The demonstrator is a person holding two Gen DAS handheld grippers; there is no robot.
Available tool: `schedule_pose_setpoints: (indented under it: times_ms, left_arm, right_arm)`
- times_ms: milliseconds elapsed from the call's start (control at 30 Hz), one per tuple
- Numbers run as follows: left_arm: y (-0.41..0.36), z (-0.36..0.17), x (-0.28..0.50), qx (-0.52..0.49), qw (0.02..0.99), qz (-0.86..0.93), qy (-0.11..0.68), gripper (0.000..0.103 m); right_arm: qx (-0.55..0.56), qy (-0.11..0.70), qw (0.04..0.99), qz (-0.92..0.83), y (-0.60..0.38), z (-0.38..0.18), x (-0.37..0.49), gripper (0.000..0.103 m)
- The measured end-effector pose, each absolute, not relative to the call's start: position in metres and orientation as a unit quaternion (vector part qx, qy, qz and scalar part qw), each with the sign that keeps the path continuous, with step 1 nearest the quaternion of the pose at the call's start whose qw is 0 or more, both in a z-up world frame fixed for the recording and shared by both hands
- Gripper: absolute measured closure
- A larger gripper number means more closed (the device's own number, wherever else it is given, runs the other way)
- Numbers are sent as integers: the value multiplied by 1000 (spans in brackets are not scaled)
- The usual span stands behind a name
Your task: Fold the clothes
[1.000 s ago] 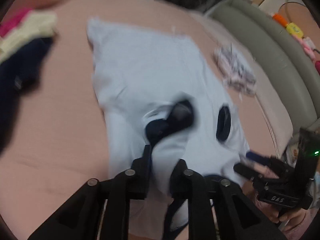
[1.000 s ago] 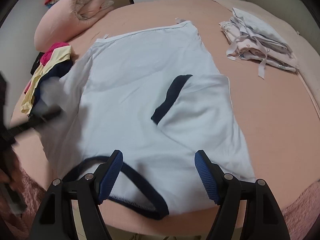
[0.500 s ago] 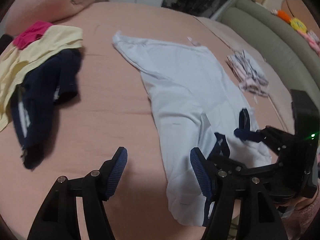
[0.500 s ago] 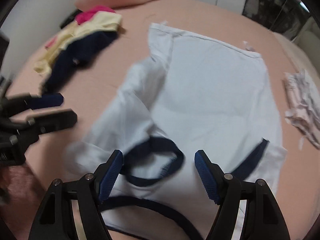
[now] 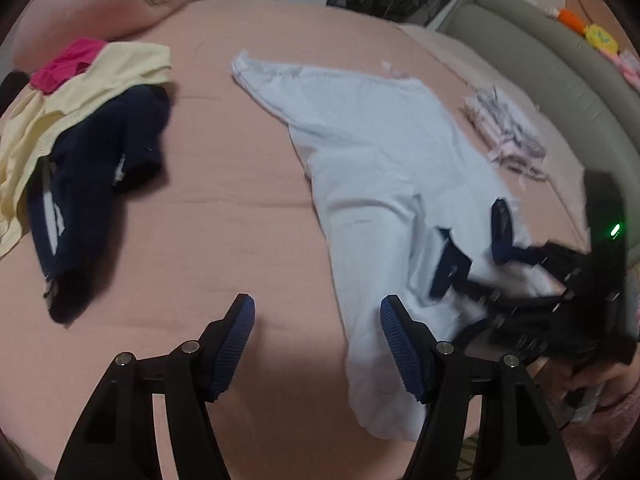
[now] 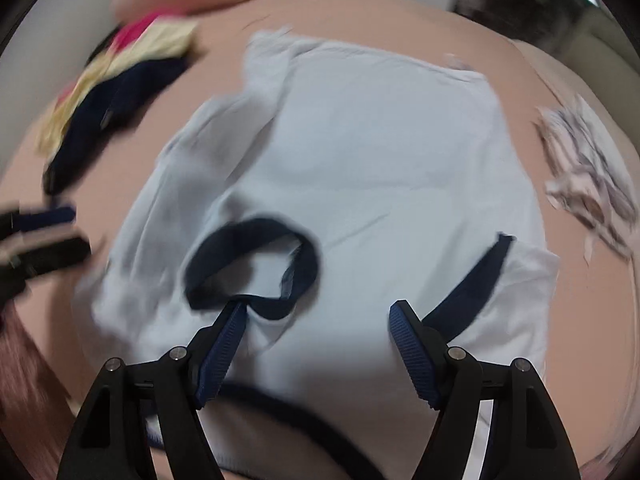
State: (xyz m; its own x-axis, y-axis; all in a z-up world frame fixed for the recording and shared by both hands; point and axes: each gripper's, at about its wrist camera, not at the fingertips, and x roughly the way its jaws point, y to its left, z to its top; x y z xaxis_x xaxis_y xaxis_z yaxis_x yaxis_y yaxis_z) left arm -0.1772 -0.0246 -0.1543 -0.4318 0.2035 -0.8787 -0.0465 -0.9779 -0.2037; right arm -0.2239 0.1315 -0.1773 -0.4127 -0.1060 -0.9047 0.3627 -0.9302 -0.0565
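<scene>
I see the pale blue, navy-trimmed cotton T-shirt (image 6: 380,168) running lengthwise away directly under my wide, empty right tool (image 6: 316,340); my left tool (image 5: 316,344), also wide and empty, hangs beside its left edge over the pink bed (image 5: 220,240)

A pink-sheeted bed (image 5: 224,240) carries a pale blue shirt (image 5: 380,152) spread flat, a heap of yellow, pink and navy clothes (image 5: 80,136) well apart, a folded patterned stack (image 5: 504,132), and a rolled pink quilt (image 5: 88,8).
</scene>
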Motion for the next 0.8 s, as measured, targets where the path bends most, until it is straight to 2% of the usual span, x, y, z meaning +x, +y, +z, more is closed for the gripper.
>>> schedule_pose_setpoints:
  times_ms: [133, 200, 300, 367, 433, 500, 667, 800]
  left_arm:
    - [0, -171, -167, -567, 109, 816, 10, 40]
    - [2, -169, -158, -571, 118, 812, 30, 40]
    - [-9, -148, -160, -540, 125, 832, -9, 40]
    - [-10, -135, -171, -510, 135, 849, -33, 40]
    - [4, -138, -192, -506, 146, 850, -22, 40]
    - [18, -152, -208, -520, 148, 842, -3, 40]
    - [8, -177, -202, -538, 74, 836, 76, 37]
    - [-32, -167, -189, -532, 5, 843, 82, 37]
  right_arm:
    - [497, 152, 63, -852, 147, -177, -236, 29]
    - [505, 97, 62, -855, 165, -169, -234, 29]
    - [511, 80, 92, -851, 174, -159, -217, 29]
    - [513, 75, 153, -841, 161, -153, -205, 29]
    - [518, 59, 217, -825, 144, -150, -200, 29]
    - [523, 76, 220, -820, 130, -156, -200, 29]
    - [534, 118, 173, -819, 125, -174, -212, 29]
    - [524, 142, 146, -827, 135, -175, -223, 29]
